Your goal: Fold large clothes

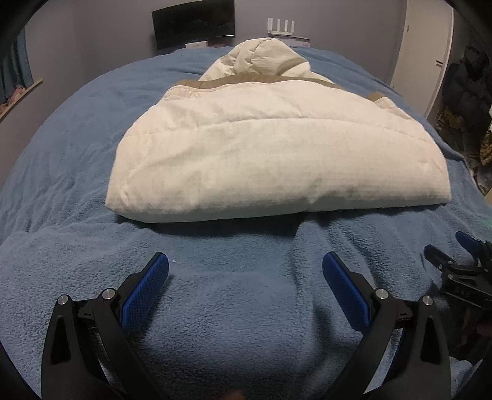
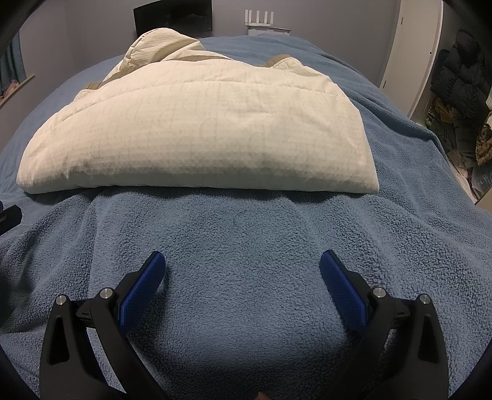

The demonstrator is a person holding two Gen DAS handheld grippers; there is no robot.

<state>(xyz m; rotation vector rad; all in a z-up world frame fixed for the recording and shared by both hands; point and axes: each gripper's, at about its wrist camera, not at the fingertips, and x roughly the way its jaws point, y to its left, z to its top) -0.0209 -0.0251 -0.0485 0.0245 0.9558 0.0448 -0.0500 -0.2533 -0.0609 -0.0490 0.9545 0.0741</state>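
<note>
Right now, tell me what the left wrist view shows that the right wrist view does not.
Only the left wrist view shows most of the right gripper, at its right edge. Only the right wrist view shows the puffy black quilted jacket hanging clearly by the white door. Both share the folded cream quilted coat with tan trim lying on the blue fleece blanket, and open, empty blue-padded fingers hovering short of it.

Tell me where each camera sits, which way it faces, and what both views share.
Left wrist: sits on the left hand-held gripper, looking forward over its open fingers at the cream padded jacket on the blue blanket; the right hand-held gripper shows at the right edge.
Right wrist: sits on the right hand-held gripper, fingers open, facing the same jacket.
Shared: jacket, blanket, dark screen on the far wall.
</note>
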